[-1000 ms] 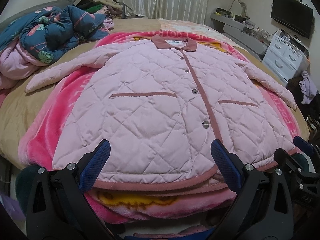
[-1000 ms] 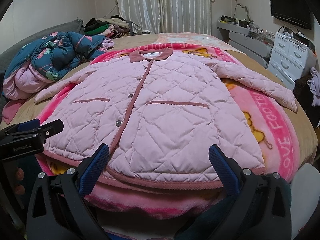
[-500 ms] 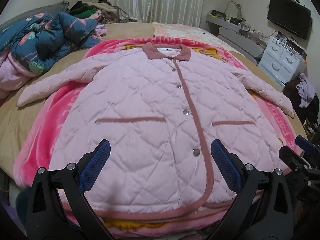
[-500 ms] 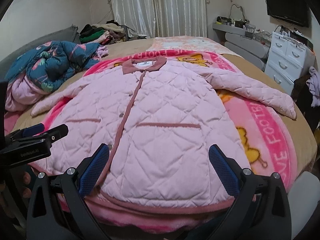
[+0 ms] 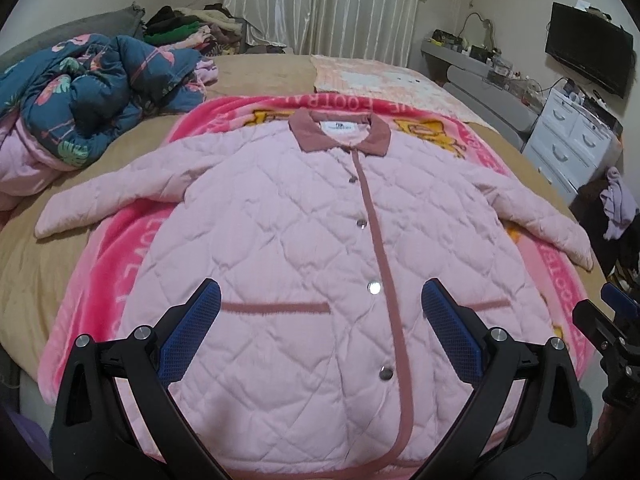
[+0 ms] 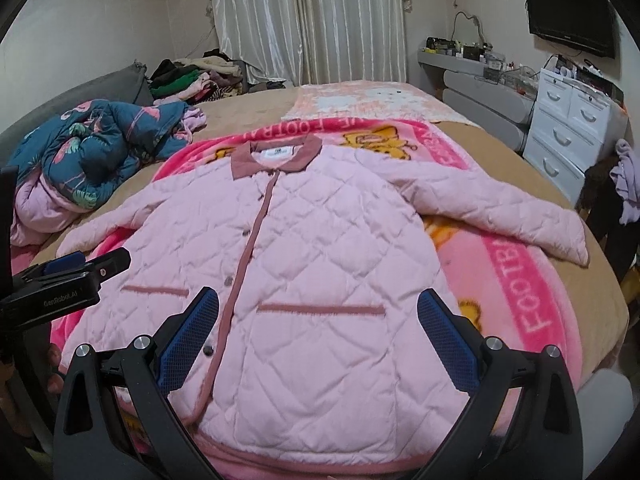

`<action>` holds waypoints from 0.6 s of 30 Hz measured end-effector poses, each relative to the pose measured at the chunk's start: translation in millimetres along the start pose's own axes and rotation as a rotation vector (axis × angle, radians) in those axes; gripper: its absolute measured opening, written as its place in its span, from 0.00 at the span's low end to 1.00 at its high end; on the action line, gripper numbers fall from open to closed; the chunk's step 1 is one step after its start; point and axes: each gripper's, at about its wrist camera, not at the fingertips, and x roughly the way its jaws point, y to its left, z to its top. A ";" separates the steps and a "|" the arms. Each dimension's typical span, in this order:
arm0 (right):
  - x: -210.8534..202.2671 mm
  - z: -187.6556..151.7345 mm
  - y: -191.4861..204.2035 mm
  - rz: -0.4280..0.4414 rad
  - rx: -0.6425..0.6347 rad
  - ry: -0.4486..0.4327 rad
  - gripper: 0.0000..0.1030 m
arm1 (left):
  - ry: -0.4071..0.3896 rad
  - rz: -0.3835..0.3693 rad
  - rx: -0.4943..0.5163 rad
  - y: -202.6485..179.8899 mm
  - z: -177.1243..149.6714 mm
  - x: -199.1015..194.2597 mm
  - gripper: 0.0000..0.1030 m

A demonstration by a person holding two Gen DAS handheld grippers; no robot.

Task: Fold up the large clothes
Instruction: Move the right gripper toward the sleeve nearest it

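Observation:
A pink quilted jacket [image 5: 304, 240] with a dusty-rose collar, placket and pocket trims lies flat and buttoned, front up, on a pink blanket [image 5: 116, 264] on the bed. Both sleeves are spread out to the sides. It also shows in the right wrist view [image 6: 328, 264]. My left gripper [image 5: 320, 312] is open and empty, above the lower left part of the jacket. My right gripper [image 6: 318, 320] is open and empty, above the lower right part. The left gripper's body shows at the left edge of the right wrist view [image 6: 64, 284].
A crumpled blue floral quilt [image 5: 92, 92] lies at the bed's left. A pile of clothes [image 5: 188, 28] sits at the far left corner. A white dresser [image 6: 572, 128] and a wall TV [image 6: 568, 12] stand at the right. Curtains [image 6: 308, 20] hang behind.
Both grippers have risen and moved forward over the jacket's hem; the jacket now sits lower and closer in both views. The jacket itself has not moved.

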 end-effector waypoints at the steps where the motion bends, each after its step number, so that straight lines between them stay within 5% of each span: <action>1: -0.5 5.6 -0.5 0.002 0.001 -0.008 0.96 | -0.008 -0.007 -0.005 -1.2 6.1 -1.1 0.91; 18: 18.7 92.7 -28.1 0.001 0.035 -0.090 0.96 | -0.039 0.029 0.021 -28.4 88.3 18.4 0.91</action>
